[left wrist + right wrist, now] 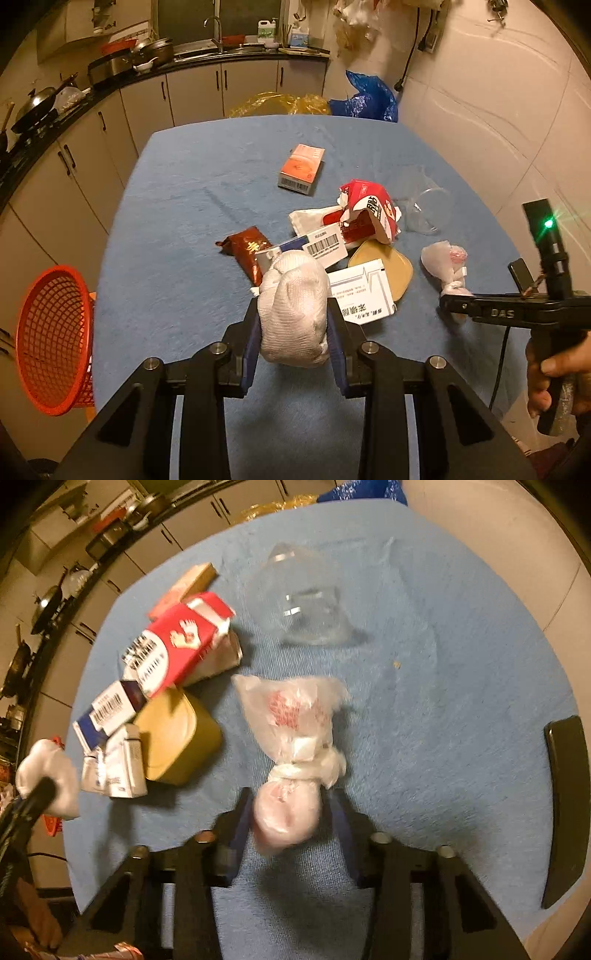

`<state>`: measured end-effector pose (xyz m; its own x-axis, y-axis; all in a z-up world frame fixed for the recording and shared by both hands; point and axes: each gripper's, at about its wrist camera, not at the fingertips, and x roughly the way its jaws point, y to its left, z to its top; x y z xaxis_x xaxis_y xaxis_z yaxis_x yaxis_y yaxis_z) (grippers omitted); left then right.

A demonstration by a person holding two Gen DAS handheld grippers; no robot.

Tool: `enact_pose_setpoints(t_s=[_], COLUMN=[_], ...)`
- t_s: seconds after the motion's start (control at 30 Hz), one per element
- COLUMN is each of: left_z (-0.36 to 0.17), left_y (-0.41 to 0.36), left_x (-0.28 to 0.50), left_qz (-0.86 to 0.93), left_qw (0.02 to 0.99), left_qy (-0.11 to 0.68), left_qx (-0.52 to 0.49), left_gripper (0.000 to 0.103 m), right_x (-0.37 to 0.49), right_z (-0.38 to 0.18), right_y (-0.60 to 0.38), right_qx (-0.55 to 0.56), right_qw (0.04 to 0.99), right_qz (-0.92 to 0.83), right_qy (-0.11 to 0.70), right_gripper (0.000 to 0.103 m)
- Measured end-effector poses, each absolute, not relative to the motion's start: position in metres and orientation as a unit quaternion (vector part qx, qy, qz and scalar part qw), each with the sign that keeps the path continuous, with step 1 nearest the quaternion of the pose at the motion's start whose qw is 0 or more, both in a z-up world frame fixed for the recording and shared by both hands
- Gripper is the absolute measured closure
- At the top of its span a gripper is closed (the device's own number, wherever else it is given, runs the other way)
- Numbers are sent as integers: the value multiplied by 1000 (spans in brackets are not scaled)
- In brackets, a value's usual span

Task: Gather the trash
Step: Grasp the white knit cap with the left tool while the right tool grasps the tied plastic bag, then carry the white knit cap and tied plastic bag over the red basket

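My left gripper (293,325) is shut on a crumpled white cloth wad (295,306), held above the blue table cloth (177,229). The wad also shows in the right wrist view (48,775). My right gripper (286,812) has its jaws around the knotted end of a tied clear plastic bag (295,716) with red print; the view is blurred. The bag also shows in the left wrist view (445,262), with the right gripper (452,301) at its knot. A red mesh basket (51,339) stands off the table's left edge.
On the table lie an orange box (301,170), a torn red-and-white carton (369,210), a brown sachet (247,251), white medicine boxes (362,291), a tan lid (388,266) and a clear plastic cup (424,210). A black phone (565,808) lies at right. Kitchen counter behind.
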<state>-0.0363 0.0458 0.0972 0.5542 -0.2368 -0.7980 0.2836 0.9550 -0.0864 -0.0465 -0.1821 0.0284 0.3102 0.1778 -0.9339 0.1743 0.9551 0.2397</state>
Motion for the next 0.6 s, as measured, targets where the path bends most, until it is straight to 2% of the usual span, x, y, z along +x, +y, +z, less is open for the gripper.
enact_pose_setpoints(t_s=[0.2, 0.6], left_z=[97, 103], left_y=[50, 53], left_x=[-42, -52], left_qz=[-143, -148], left_qw=[881, 885], left_qy=[450, 441], left_qx=[29, 31], left_gripper=[71, 71], right_x=[-58, -97], right_z=[39, 107], right_y=[-170, -135], right_qx=[109, 9], right_qw=[817, 877], right_qz=[-3, 4], right_qy=[567, 480], right_gripper=[71, 71])
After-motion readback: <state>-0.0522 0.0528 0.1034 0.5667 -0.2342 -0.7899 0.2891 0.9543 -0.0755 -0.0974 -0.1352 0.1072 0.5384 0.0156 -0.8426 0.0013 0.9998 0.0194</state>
